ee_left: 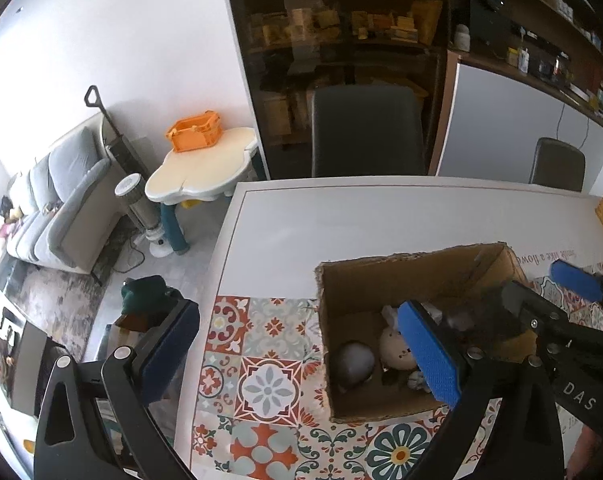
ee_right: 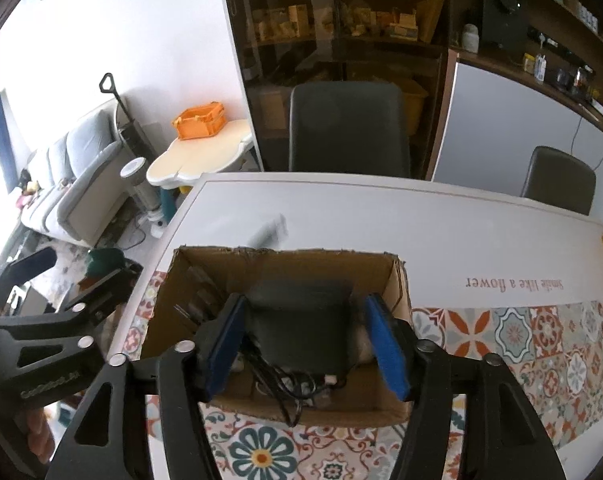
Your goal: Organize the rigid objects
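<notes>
An open cardboard box [ee_left: 365, 280] stands on the patterned table mat; it also shows in the right wrist view [ee_right: 397, 292]. Inside lie a grey round object [ee_left: 355, 362], a cream round object [ee_left: 395, 350] and other small items. My right gripper [ee_right: 307, 344] hangs over the box, its blue pads [ee_right: 385, 346] on either side of a black device [ee_right: 301, 328] with a tangled black cable [ee_right: 289, 392]. My left gripper [ee_left: 297, 356] is open wide and empty at the box's left side; one finger is over the table's edge, the other over the box.
White table [ee_left: 341, 216] with a tiled-pattern mat [ee_left: 261, 380]. Two dark chairs [ee_left: 367, 130] stand behind it. An orange crate [ee_left: 195, 132] sits on a small cream table at the left, beside a grey sofa [ee_left: 57, 200]. Shelves fill the back wall.
</notes>
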